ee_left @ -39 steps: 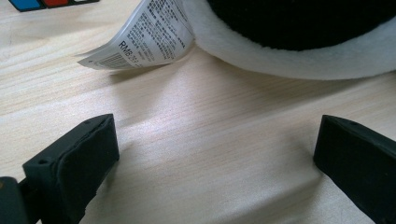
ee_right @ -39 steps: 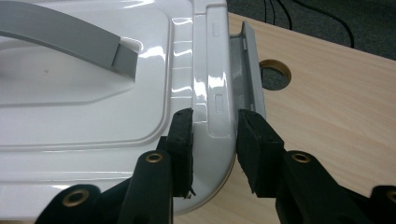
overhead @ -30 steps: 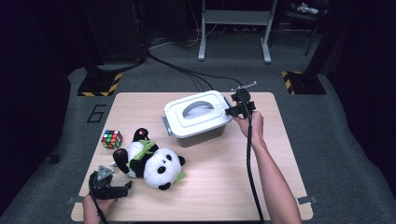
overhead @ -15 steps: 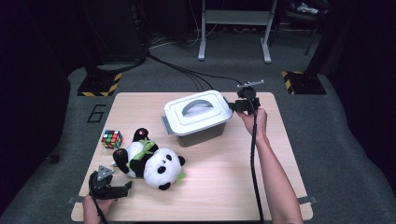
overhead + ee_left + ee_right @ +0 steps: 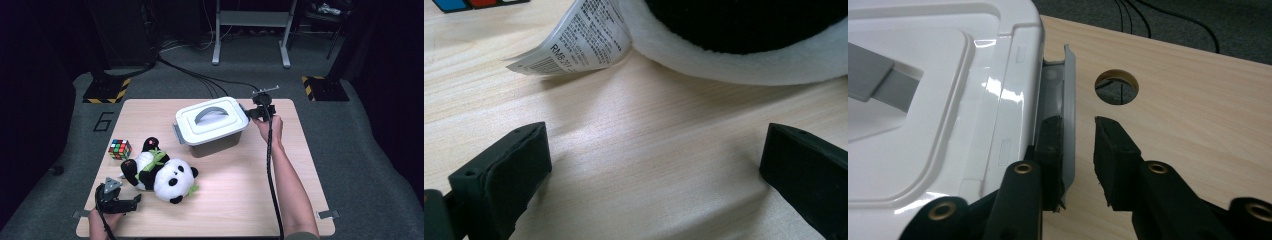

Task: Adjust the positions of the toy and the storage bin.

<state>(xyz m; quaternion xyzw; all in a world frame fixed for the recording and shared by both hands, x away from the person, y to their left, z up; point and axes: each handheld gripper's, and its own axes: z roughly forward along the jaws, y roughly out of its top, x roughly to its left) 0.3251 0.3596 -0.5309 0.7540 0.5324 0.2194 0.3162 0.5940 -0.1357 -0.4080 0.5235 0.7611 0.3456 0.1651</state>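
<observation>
A white lidded box (image 5: 212, 125) with a grey handle stands at the table's far middle. My right gripper (image 5: 252, 111) is at its right end. In the right gripper view the jaws (image 5: 1078, 125) straddle the box's grey side latch (image 5: 1068, 100): the left jaw lies against the latch, the right jaw stands a little apart from it. A plush panda (image 5: 160, 172) lies on its back at the near left. My left gripper (image 5: 131, 201) rests on the table just in front of it, open wide (image 5: 654, 145), with bare wood between the jaws and the panda's label (image 5: 574, 40) ahead.
A Rubik's cube (image 5: 120, 149) sits at the left, beyond the panda. A round hole (image 5: 1117, 82) pierces the wooden table (image 5: 240, 190) right of the latch. Cables run across the dark floor behind the table.
My right gripper has shifted slightly farther along the box's right end. The left gripper, the panda and the cube have not moved.
</observation>
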